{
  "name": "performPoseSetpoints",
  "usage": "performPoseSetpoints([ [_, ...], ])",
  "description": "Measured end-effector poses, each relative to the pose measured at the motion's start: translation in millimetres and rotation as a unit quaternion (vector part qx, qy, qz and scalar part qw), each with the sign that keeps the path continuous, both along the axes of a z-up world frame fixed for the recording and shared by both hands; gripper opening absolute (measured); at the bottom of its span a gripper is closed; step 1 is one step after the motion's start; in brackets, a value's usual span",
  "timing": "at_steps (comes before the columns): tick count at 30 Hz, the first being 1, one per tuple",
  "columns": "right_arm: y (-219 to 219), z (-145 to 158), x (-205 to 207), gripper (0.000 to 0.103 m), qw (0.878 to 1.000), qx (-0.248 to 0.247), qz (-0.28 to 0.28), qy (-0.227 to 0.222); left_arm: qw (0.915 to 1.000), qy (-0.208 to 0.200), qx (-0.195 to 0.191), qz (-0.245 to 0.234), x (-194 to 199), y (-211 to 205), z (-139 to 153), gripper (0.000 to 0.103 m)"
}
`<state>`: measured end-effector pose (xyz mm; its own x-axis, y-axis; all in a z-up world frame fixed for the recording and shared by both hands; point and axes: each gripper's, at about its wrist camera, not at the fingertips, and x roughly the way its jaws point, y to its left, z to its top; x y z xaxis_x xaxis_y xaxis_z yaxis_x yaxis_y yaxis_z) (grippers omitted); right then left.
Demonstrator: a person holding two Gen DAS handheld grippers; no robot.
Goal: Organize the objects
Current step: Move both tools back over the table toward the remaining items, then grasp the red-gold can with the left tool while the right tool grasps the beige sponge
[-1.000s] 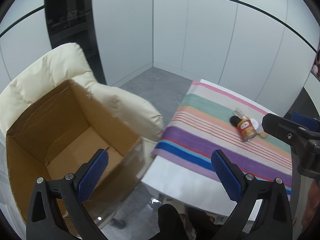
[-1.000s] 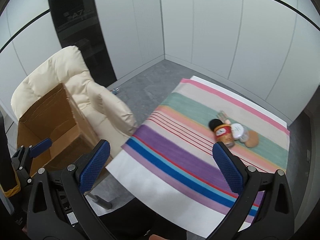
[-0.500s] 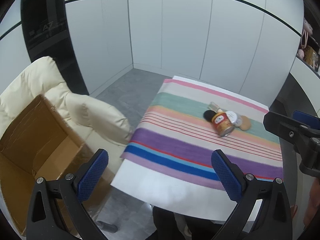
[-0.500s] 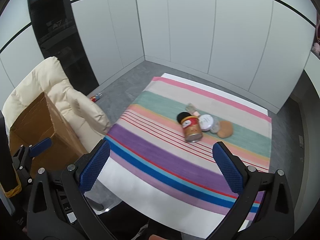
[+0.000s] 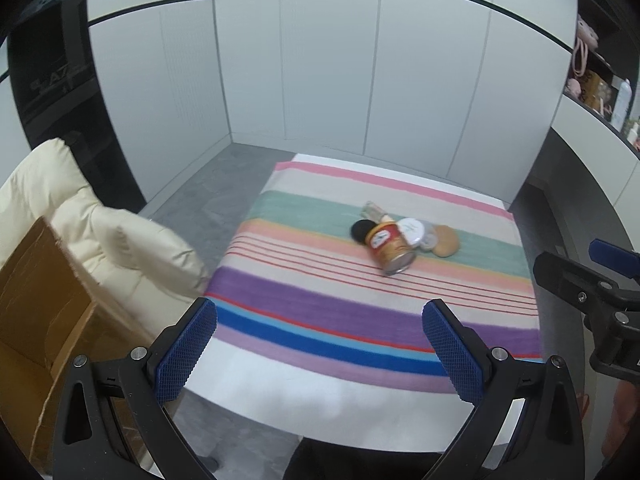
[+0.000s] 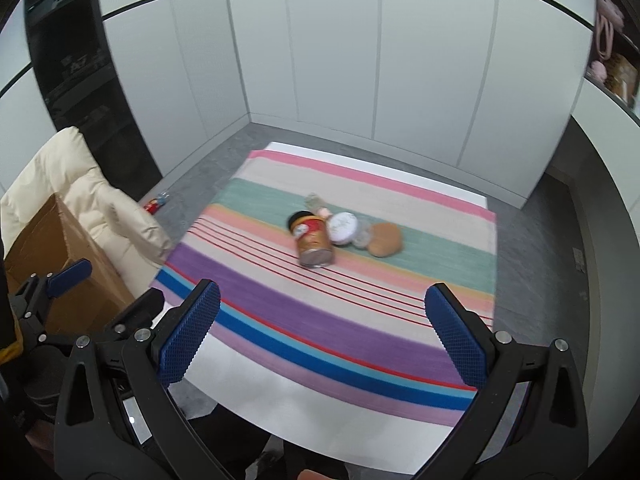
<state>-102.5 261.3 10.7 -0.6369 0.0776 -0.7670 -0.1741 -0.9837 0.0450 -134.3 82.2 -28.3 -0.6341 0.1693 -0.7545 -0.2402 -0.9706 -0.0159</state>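
On the striped cloth [image 5: 360, 312] covering the table, one small cluster lies on the green band: one jar [image 5: 390, 246] on its side with a black lid, one round white lid [image 5: 412, 231], one tan round object [image 5: 446, 242], and a small item behind [image 5: 372, 211] too blurred to name. One cardboard box [image 5: 36, 304] sits on one cream padded chair [image 5: 100, 220] to the left. Both the left gripper [image 5: 320, 348] and right gripper [image 6: 324, 332] are spread wide with nothing between the blue pads, held above the cloth's near edge, well short of the cluster. Motion blur softens the jar's label
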Motion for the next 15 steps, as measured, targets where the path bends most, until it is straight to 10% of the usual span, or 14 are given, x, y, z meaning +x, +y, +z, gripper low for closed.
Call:
performPoseSetpoints([
  [15,69,-9,24,0.103,0.998,-0.010,-0.065,-0.006,0.9988,-0.005,-0.010,-0.047,6,52,-10,0.103],
])
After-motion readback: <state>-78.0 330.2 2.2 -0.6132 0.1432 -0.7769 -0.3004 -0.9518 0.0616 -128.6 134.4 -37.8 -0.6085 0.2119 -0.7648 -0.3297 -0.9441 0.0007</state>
